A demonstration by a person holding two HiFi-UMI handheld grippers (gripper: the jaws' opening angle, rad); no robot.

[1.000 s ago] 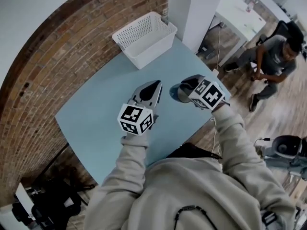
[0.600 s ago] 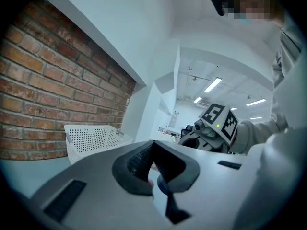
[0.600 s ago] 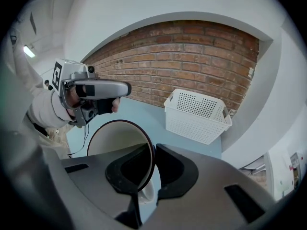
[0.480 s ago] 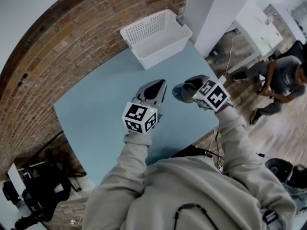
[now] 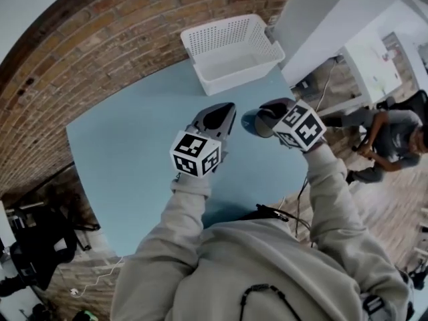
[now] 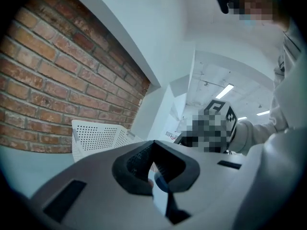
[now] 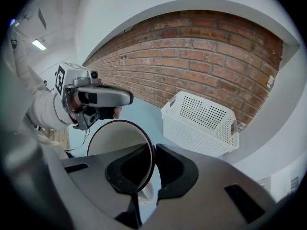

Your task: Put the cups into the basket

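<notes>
The right gripper (image 7: 152, 152) is clamped on the wall of a dark-rimmed cup (image 7: 115, 138), over the pale blue table (image 5: 127, 146); the left gripper (image 5: 219, 117), just beside it, has its jaws together, seemingly on nothing; farther off, well apart from the cup, the white perforated basket (image 5: 234, 79) stands at the table's far edge by the brick wall (image 5: 100, 52).

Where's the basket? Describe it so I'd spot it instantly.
Find the pale blue table beside the brick wall. At its far corner sits the white basket. It is rectangular with walls full of small holes, unlike the round cup held nearby.
</notes>
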